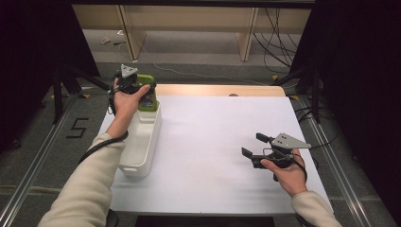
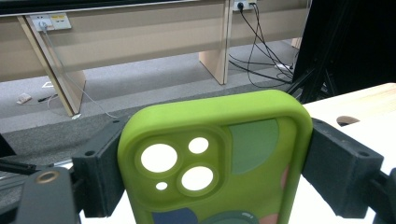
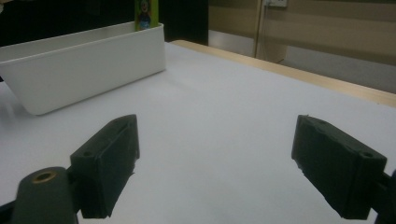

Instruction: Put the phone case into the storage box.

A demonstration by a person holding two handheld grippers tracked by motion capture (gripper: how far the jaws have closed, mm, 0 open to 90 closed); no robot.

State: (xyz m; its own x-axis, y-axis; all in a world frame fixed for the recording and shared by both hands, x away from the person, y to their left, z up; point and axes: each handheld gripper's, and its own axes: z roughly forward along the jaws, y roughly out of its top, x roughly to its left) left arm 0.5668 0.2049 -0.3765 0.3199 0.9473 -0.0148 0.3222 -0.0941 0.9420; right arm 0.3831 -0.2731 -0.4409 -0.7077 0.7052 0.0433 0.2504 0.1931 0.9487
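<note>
Now, from the high view, the left gripper (image 1: 142, 90) is gripping a green phone case (image 1: 147, 97), holding it upright over the far end of the white bin (image 1: 142, 142) at the desk's (image 1: 213, 142) left side. Well apart, the right gripper (image 1: 255, 145) is hovering over the desk's right part, jaws spread and holding nothing.

Over to the left gripper view: both black jaws are pressing on the phone case's (image 2: 219, 158) two long edges, its camera cut-outs facing us.

And in the right gripper view, the jaws are standing wide apart above the bare desk (image 3: 224, 116), the bin (image 3: 84, 65) sitting far left with the case (image 3: 146, 14) poking up behind it.
</note>
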